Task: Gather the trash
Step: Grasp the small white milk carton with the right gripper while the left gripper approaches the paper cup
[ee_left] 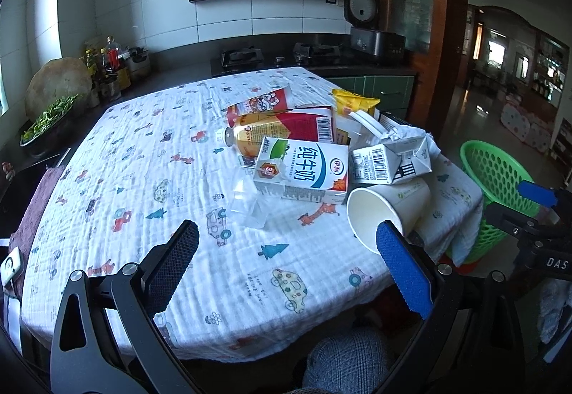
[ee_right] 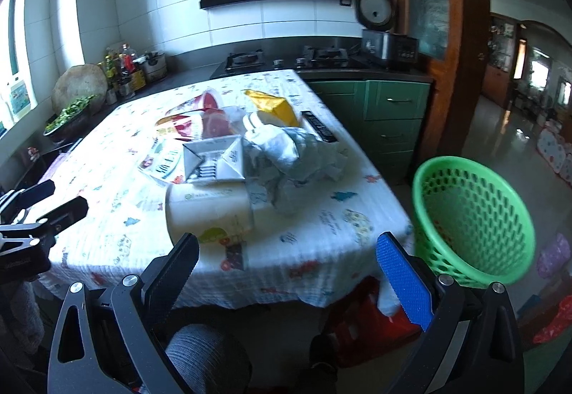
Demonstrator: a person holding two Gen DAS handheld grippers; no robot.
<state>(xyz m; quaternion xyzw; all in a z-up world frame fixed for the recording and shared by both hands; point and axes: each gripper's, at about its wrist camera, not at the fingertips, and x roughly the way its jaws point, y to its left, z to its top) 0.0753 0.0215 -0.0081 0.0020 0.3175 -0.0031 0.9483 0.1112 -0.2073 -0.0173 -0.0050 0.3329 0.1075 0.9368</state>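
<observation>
Currently both grippers, left [ee_left: 287, 263] and right [ee_right: 287, 267], gape wide, empty. Trash [ee_left: 304, 151] heaps on the table [ee_left: 143, 179]; bin [ee_right: 472, 218] beside. Nearest cup [ee_left: 388, 211] might roll off when nudged.

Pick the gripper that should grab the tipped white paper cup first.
Right. The right gripper hangs open just before the tipped white paper cup, with the green mesh plastic basket on its own side. The left gripper is open too, but faces bare printed tablecloth.

The trash is heaped toward the table's [ee_left: 143, 179] right edge. A paper cup [ee_left: 386, 211] is laid nearest its front-right corner. A basket [ee_right: 472, 218] is placed beyond that edge.
</observation>
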